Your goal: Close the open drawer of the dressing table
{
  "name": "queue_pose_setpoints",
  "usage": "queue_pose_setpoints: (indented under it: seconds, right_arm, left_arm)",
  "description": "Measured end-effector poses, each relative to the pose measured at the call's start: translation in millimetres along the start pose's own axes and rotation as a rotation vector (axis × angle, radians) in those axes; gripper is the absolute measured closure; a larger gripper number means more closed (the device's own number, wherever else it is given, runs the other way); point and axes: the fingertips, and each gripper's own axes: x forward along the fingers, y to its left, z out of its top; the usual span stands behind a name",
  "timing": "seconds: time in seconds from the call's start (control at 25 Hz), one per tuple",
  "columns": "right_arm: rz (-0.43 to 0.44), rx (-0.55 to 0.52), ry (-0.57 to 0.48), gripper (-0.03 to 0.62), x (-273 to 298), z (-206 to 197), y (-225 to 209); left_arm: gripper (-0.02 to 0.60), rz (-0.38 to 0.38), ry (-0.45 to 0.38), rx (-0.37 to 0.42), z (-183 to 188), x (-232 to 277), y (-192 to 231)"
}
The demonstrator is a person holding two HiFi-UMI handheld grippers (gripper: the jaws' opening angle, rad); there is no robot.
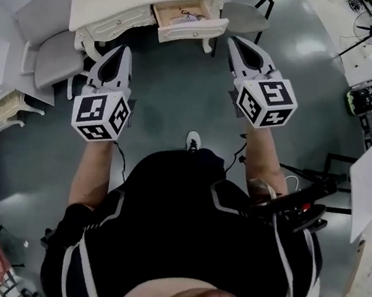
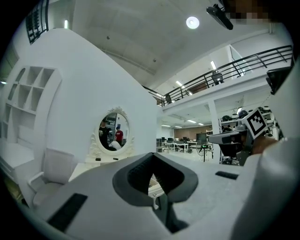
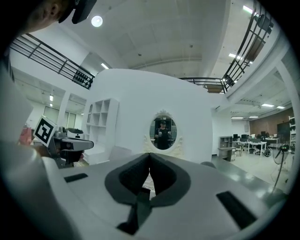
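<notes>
From the head view, the drawer [image 1: 190, 23] stands pulled out of the dressing table [image 1: 117, 6], ahead of you and untouched. It's off to the right of your left gripper [image 1: 123, 50] and just beyond your right gripper [image 1: 236, 42], clear of both tips. In the left gripper view the jaws are pressed together on nothing, with the oval mirror [image 2: 114, 132] up ahead to the left. In the right gripper view the jaws are likewise clenched and empty, the mirror [image 3: 162, 132] dead ahead.

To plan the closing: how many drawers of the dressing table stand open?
1. The open drawer is at the right end of the dressing table in the head view, pulled toward the person. Others may be hidden.
</notes>
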Motion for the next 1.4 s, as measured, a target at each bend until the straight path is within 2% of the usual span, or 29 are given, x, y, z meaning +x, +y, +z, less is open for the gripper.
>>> queue_pose_setpoints:
  seconds: [0.2,0.36,0.72,1.04,1.2,1.4]
  right_arm:
    - [0.036,-0.001,0.006,0.589,31,-4,-35]
    - [0.059,0.019,0.010,0.589,52,-9,-61]
    - [0.078,0.054,0.012,0.589,78,-21,-120]
    - [0.170,0.044,0.041,0.589,100,-37,-149]
    - [0.165,0.050,0.036,0.589,114,-40,-159]
    - [0.145,0.046,0.033,0.589,142,-38,-172]
  left_arm:
    - [0.578,0.030,0.010,0.013,0,43,-1]
    - [0.578,0.053,0.049,0.019,-5,75,-4]
    - [0.578,0.068,0.093,0.049,-14,135,-22]
    - [0.577,0.107,0.123,0.058,-29,183,-35]
    - [0.578,0.110,0.128,0.072,-34,195,-34]
    - [0.578,0.119,0.139,0.067,-40,218,-10]
